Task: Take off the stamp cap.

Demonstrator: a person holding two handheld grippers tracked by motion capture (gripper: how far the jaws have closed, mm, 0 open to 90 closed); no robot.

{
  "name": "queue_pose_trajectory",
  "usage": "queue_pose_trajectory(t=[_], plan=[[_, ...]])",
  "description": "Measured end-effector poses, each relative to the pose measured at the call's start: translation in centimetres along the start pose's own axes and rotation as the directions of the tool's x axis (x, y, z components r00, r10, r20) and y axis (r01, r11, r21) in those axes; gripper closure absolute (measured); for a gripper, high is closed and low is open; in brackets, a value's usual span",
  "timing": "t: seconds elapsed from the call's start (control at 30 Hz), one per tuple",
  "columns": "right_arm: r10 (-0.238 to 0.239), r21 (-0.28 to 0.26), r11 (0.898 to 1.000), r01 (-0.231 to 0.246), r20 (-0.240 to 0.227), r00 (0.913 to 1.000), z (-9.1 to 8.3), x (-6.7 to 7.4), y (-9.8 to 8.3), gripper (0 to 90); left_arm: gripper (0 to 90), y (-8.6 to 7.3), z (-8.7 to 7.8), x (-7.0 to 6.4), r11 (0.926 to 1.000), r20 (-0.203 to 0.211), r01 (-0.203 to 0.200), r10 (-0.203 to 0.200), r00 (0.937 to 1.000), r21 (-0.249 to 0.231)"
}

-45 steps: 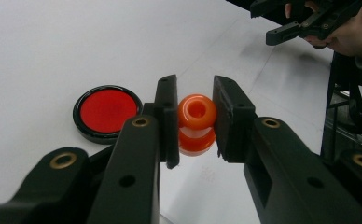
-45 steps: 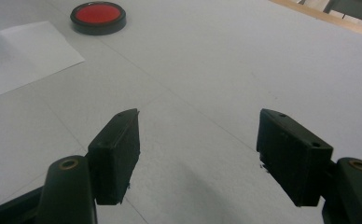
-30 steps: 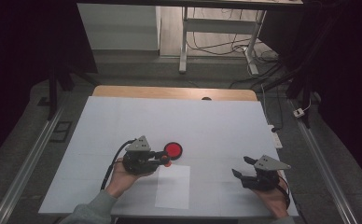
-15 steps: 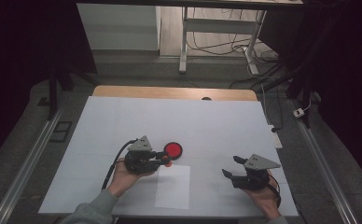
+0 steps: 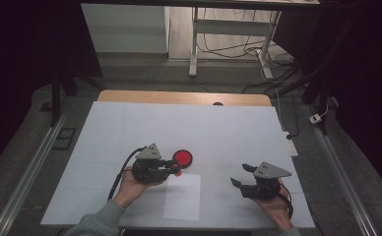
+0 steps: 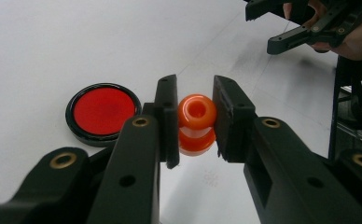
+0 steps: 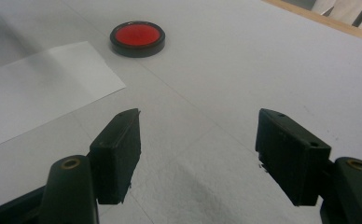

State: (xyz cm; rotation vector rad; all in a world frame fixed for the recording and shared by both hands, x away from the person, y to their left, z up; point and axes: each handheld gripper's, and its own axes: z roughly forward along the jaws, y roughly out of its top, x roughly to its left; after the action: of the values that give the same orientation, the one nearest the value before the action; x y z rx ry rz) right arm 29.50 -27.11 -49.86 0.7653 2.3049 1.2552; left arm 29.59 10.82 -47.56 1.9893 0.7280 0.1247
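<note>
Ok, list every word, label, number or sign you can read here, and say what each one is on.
None can be read in these pictures.
Red disc in a black rim: plain face, no print.
Orange knob-shaped piece clamped in the left gripper: no marking.
White sheet of paper: blank.
White table cover: blank.
Right gripper, jaws open: bare black pads, no label.

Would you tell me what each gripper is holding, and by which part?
The left gripper clamps a small orange knob-shaped piece by its sides. The right gripper stands open, holding nothing.
</note>
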Motion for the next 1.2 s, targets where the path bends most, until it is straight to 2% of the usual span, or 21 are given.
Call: queue_pose_trajectory(t=[0.17,0.57,1.2], plan=[[-0.006,0.002,1.000,0.006,-0.003,1.0000,0.2,0.4,0.3,31.0,72.2,0.0,0.0,0.0,1.0000,-0.001,-0.001,0.001,1.0000,-0.001],[-0.016,-0.020,1.000,0.015,-0.045,0.9989,1.1,1.4,1.1,31.3,72.2,0.3,0.5,-0.1,1.0000,0.002,-0.005,0.005,1.0000,0.000],[-0.069,-0.024,0.997,0.067,-0.095,0.9931,3.2,3.5,2.6,31.9,72.2,0.7,0.9,-0.4,0.9999,0.009,-0.017,0.017,0.9998,0.000]])
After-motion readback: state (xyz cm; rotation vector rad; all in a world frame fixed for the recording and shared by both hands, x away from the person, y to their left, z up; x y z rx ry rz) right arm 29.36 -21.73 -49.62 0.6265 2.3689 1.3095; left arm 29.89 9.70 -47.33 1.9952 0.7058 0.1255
